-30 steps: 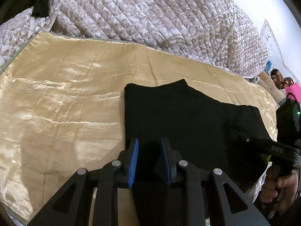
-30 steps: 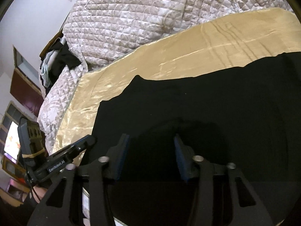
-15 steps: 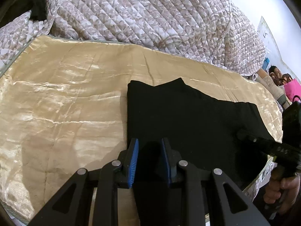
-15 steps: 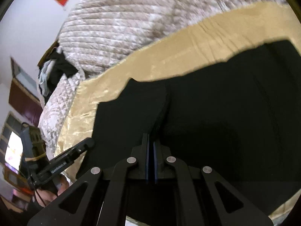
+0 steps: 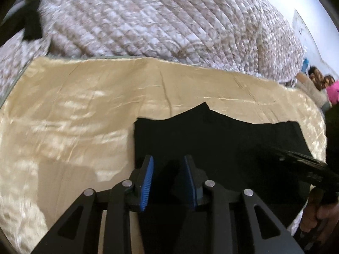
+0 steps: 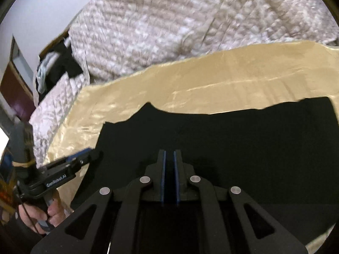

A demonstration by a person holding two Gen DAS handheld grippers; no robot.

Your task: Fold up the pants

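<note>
Black pants: lying folded flat on gold satin sheet, toward its near edge. Left gripper: jaws opening, nothing between. Right gripper: hovering, pads nearly together, gripping nothing.

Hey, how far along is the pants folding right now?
Mostly done, by the look of it. The black pants lie flat as a compact folded block on the gold sheet. Nothing looks gripped: the left tongs are opening over the near left corner with no cloth pinched, and the right tongs are almost shut above the fabric. What is left is perhaps one more fold, or tidying the uneven far edge.
</note>
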